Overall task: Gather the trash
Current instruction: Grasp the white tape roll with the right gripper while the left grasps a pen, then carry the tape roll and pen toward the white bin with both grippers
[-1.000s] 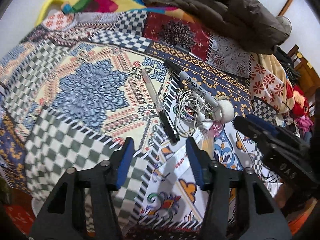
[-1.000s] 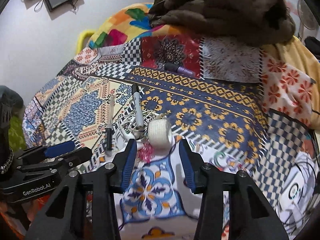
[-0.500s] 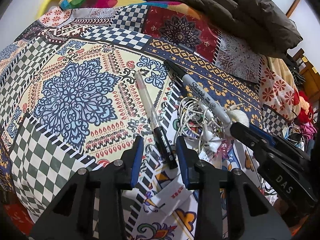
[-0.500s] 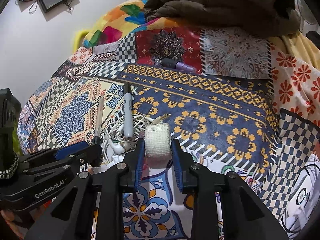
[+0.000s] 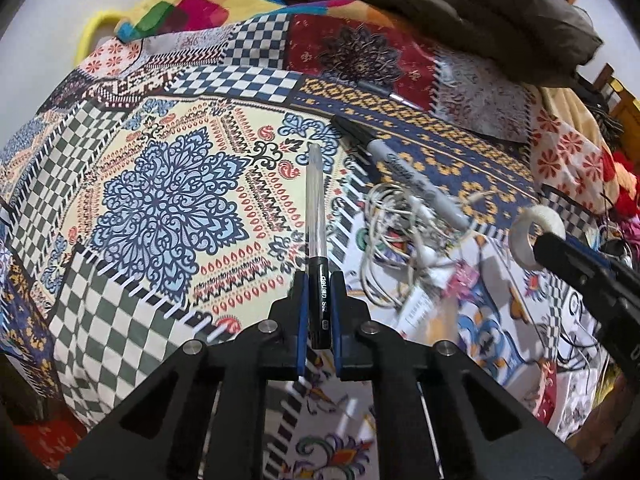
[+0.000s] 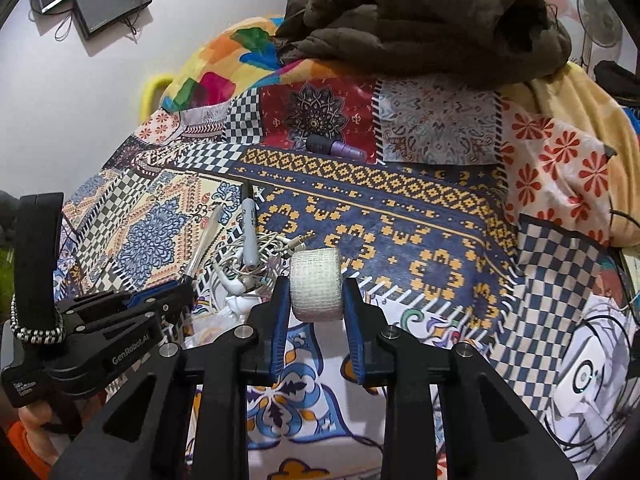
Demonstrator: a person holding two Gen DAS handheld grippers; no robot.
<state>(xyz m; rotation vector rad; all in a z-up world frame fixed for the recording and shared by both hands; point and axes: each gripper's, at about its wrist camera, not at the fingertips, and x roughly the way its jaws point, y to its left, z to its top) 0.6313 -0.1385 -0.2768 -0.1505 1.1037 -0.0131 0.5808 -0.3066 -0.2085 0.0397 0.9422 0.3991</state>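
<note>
A clear ballpoint pen (image 5: 314, 200) with a black cap lies on the patchwork bedspread (image 5: 160, 208). My left gripper (image 5: 319, 280) is closing, and its blue pads press on the pen's capped end. In the right wrist view my right gripper (image 6: 316, 292) is shut on a white gauze roll (image 6: 316, 284), held just above the spread. A grey marker (image 5: 404, 168), tangled white earphones (image 5: 400, 232) and a pink wrapper (image 5: 460, 276) lie between the two grippers. The left gripper (image 6: 180, 292) shows at that view's lower left.
A brown jacket (image 6: 420, 20) is heaped at the far end of the bed. A purple tube (image 6: 336, 148) lies near it. A white device with cables (image 6: 584, 380) sits at the right. The bed's edge drops off at the left.
The left gripper slid forward over the pen and its jaws closed onto the capped end. The right gripper closed on the gauze roll and lifted it slightly.
</note>
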